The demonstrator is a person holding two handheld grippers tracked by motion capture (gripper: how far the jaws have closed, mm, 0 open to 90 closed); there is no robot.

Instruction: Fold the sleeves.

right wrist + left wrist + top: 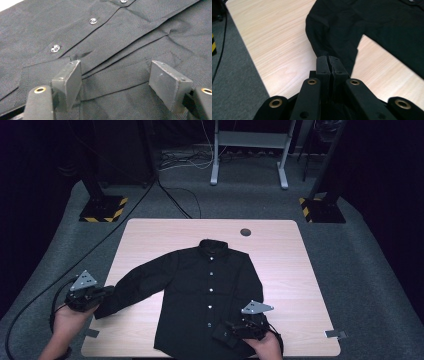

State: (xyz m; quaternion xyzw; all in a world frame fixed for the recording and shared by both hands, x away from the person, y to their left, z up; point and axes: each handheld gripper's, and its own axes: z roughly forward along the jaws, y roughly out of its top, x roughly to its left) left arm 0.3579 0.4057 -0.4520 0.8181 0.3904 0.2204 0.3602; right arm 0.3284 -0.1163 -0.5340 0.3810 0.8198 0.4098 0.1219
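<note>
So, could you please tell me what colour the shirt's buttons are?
The buttons are silvery white on the black shirt, clearest in the right gripper view.

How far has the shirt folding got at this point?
Early. The black shirt lies buttoned and flat on the table, and its right-hand sleeve already seems folded in. In hand: the left tongs are shut on the other sleeve's cuff. The right tongs stand open over the fabric. Body folds remain.

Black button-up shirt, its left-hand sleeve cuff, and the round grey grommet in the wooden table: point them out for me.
black button-up shirt [200,285]: high view, chest panel beside the button line.
sleeve cuff [322,51]: left gripper view, sleeve end just above the shut jaws.
round grey grommet [245,232]: high view, its middle.
</note>
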